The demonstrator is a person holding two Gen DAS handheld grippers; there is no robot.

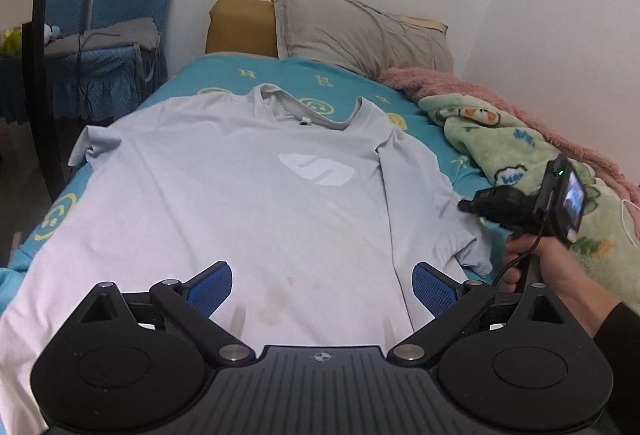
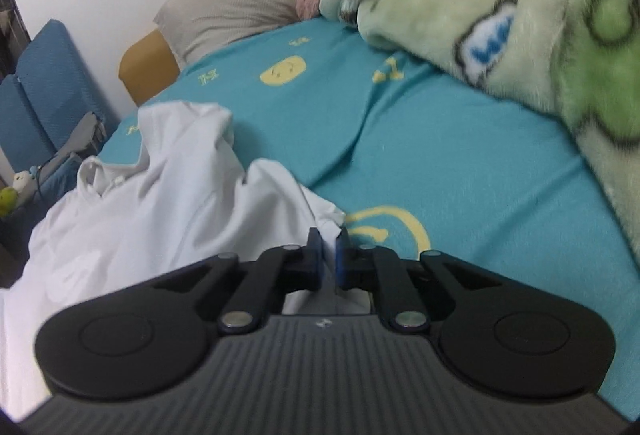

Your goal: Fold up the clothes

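Observation:
A pale grey T-shirt [image 1: 240, 203] with a white logo lies face up on the teal bed sheet [image 1: 224, 73], collar toward the pillow. My left gripper [image 1: 322, 289] is open above the shirt's lower middle, empty. My right gripper [image 2: 329, 253] is shut on the edge of the shirt's right sleeve [image 2: 280, 203]. In the left wrist view the right gripper [image 1: 466, 206] sits at the shirt's right sleeve, which is bunched up.
A grey pillow [image 1: 360, 31] lies at the head of the bed. A green printed blanket [image 1: 512, 155] and a pink one [image 1: 460, 83] lie along the right side. Blue chairs [image 1: 104, 15] stand to the left.

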